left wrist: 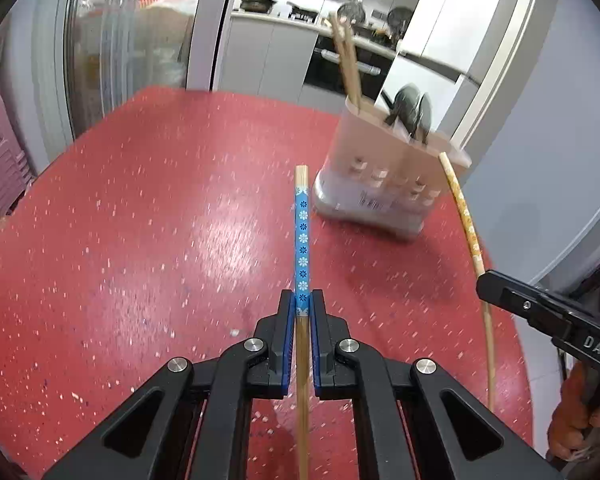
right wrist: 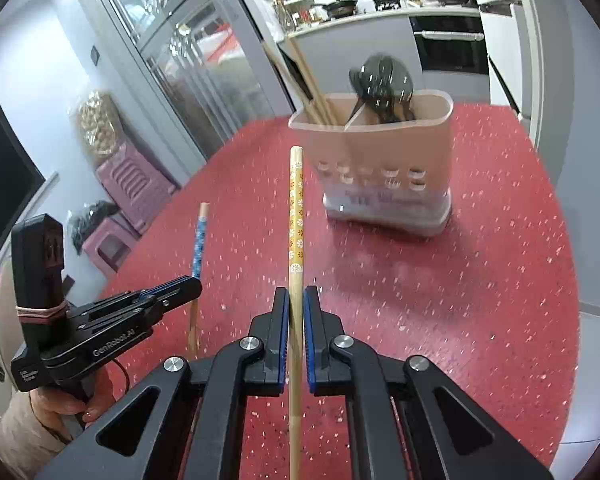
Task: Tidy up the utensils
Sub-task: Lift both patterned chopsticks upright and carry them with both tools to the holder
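Both tongs are clenched on chopsticks: the left gripper [left wrist: 302,300] pinches a blue-patterned chopstick [left wrist: 302,236], the right gripper [right wrist: 296,300] an orange-patterned chopstick [right wrist: 296,216], each stick pointing forward above the red speckled table [left wrist: 140,208]. Ahead on that table stands a beige utensil holder [right wrist: 380,152], with wooden chopsticks [right wrist: 312,80] in its left compartment and dark spoons [right wrist: 384,80] in its right.

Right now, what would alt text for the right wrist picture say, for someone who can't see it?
Black tongs pinch an orange-patterned chopstick above a red speckled table, pointing toward a beige holder with chopsticks and dark spoons in it. At left, a second pair of tongs grips a blue-patterned chopstick.
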`<state>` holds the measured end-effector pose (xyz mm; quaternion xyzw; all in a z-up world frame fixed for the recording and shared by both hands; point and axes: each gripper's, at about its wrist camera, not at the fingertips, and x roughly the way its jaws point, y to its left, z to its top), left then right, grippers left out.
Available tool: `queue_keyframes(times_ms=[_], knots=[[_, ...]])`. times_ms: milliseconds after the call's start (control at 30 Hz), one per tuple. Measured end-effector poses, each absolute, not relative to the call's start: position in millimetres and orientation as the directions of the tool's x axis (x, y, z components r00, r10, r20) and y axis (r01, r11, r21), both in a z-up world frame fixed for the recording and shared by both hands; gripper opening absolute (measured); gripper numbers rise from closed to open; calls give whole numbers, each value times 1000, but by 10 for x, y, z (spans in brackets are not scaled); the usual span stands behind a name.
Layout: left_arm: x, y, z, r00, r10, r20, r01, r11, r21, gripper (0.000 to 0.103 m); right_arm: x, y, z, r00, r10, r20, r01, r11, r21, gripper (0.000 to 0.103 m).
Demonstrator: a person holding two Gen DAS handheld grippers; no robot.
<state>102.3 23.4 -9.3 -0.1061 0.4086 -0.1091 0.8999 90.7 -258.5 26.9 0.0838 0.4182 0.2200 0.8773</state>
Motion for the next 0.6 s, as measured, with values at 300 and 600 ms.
queue_keyframes(times_ms=[300,600], knots=[[1127,219,397,722,-330,-608,153,933,-325,33,1013,-2576,583,620,456,-639,-322,890,323,8],[1455,106,934,780,-354,-516,204,923,-325,33,1263,-2687,887,678,438,-590,-323,899,296,8]])
